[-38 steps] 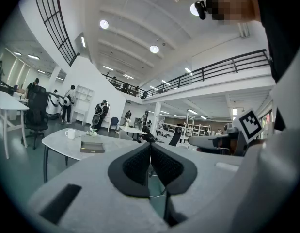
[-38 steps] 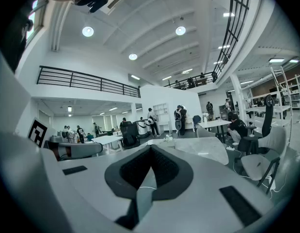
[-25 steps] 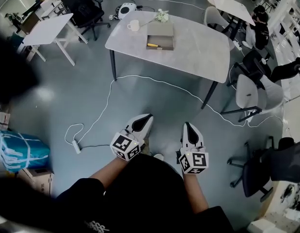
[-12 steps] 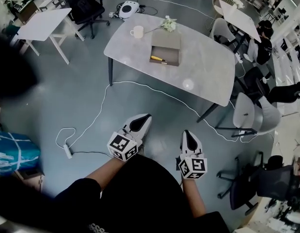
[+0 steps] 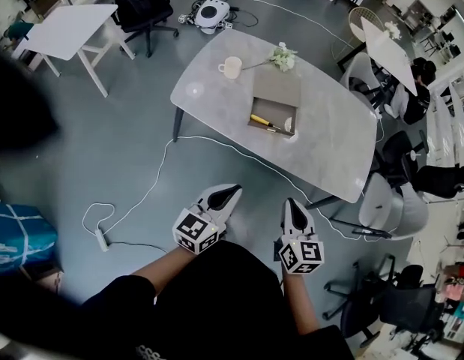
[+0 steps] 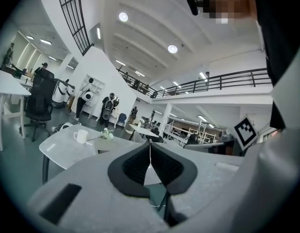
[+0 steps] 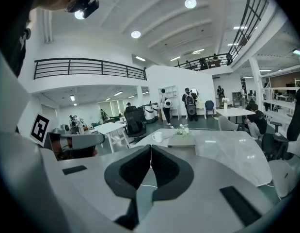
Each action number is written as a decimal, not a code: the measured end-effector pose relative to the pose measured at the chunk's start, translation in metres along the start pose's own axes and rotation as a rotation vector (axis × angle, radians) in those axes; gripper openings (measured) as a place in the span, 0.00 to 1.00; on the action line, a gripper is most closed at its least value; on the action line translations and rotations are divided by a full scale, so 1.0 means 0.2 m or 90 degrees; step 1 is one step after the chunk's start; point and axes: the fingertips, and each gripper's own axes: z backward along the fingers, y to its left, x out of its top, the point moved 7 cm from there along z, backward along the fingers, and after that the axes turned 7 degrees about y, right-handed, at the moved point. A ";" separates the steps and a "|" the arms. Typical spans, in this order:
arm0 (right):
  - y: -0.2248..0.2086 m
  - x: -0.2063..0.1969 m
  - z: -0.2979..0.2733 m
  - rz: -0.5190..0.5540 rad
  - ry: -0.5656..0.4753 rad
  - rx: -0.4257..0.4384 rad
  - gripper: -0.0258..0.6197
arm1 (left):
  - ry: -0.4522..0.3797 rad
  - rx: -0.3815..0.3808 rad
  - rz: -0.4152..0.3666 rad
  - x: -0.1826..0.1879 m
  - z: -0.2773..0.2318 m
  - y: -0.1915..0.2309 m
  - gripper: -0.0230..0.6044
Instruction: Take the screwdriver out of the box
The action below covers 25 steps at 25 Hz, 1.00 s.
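Two grippers we hold low: left gripper (image 5: 232, 190) and right gripper (image 5: 291, 202), jaws clenched, empty. At 12 o'clock, the screwdriver (image 5: 261, 121) lies in the box (image 5: 277, 91) on the tabletop (image 5: 214, 97).

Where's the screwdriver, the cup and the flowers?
screwdriver (image 5: 260, 120): head view, on its yellow handle.
cup (image 5: 232, 67): head view, on the middle of its white body.
flowers (image 5: 282, 57): head view, on the white blooms.
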 end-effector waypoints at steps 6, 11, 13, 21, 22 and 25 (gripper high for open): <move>0.06 0.09 -0.27 -0.012 0.008 -0.003 0.06 | -0.003 -0.002 0.012 0.08 -0.06 0.27 0.06; 0.04 0.12 -0.41 -0.003 0.024 0.012 0.06 | -0.006 0.021 0.028 0.09 -0.11 0.39 0.06; 0.01 0.13 -0.48 -0.003 0.028 0.018 0.06 | -0.006 0.026 0.033 0.09 -0.14 0.44 0.07; -0.16 0.24 -0.87 0.018 0.034 0.055 0.06 | -0.002 0.059 0.048 0.10 -0.36 0.68 0.07; -0.20 0.25 -0.94 0.021 0.039 0.060 0.06 | -0.002 0.068 0.050 0.11 -0.40 0.72 0.06; -0.31 0.32 -1.13 0.040 0.053 0.076 0.06 | 0.009 0.094 0.059 0.15 -0.53 0.81 0.06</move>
